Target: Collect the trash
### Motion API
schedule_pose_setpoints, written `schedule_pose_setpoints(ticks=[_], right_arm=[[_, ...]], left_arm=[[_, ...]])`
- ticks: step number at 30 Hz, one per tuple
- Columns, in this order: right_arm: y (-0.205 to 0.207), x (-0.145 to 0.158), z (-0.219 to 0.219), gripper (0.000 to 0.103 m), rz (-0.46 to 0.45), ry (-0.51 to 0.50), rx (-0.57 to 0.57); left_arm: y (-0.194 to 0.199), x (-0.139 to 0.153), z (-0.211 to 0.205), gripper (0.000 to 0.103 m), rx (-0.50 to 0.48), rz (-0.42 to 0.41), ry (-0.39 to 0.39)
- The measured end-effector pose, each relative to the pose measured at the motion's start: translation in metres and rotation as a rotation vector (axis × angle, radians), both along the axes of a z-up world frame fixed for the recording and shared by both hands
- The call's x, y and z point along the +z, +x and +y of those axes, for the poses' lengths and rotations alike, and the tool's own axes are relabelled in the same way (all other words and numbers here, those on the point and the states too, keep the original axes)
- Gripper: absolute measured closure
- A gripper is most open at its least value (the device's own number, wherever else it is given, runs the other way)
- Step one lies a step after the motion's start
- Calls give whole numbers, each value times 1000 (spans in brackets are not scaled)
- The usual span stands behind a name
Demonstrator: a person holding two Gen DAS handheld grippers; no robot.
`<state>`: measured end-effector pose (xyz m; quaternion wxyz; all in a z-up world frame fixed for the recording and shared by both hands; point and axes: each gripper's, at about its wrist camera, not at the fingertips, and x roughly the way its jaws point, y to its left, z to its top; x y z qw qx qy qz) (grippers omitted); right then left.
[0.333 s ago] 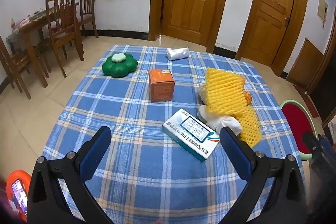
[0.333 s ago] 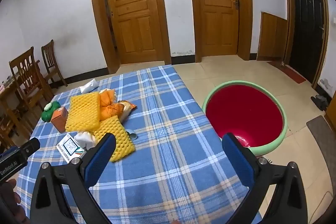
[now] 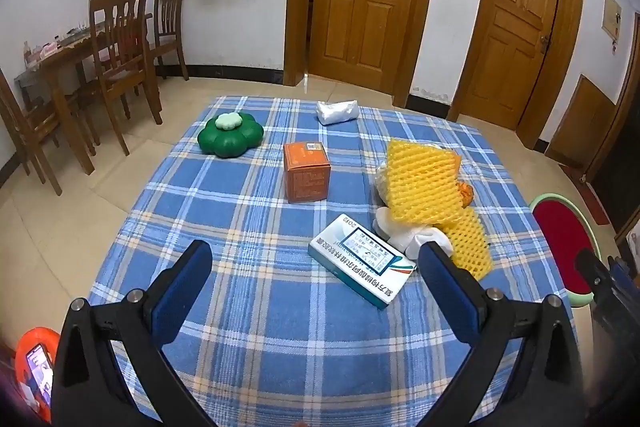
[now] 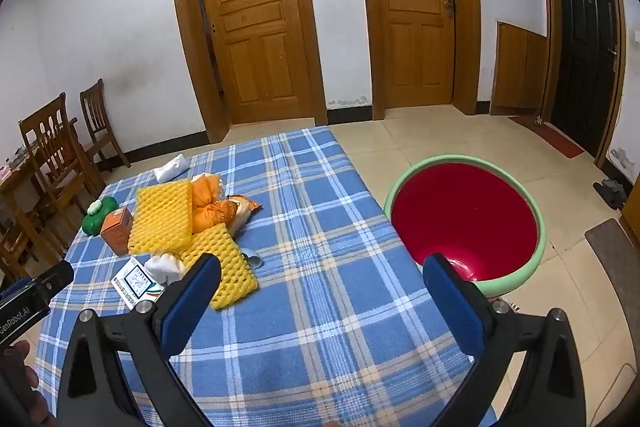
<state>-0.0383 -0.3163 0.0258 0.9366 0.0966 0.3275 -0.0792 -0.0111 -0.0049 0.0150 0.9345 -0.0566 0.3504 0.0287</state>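
Trash, a white-and-teal printed cardboard box (image 3: 362, 259), lay flat toward the table's right edge, long axis diagonal, just ahead-right of the nearer left gripper (image 3: 316, 267); both grippers gaped wide, empty.

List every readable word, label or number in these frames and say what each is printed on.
"GenRobot.AI": on the left gripper, seen at the right wrist view's edge; first letter partly cut off.
White and teal box: Chinese characters, upside down, too small to read reliably.
Orange box: label and print too blurred to read.
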Motion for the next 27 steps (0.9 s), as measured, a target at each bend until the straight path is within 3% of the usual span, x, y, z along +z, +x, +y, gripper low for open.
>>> schedule_pose_setpoints(ticks=[7, 27], right_arm=[[-7, -1, 46, 0, -2, -7, -2], [-8, 0, 46, 0, -4, -3, -1]], left_arm=[[-1, 1, -2, 2, -2, -10, 2], [-1, 1, -2, 2, 0, -9, 1]])
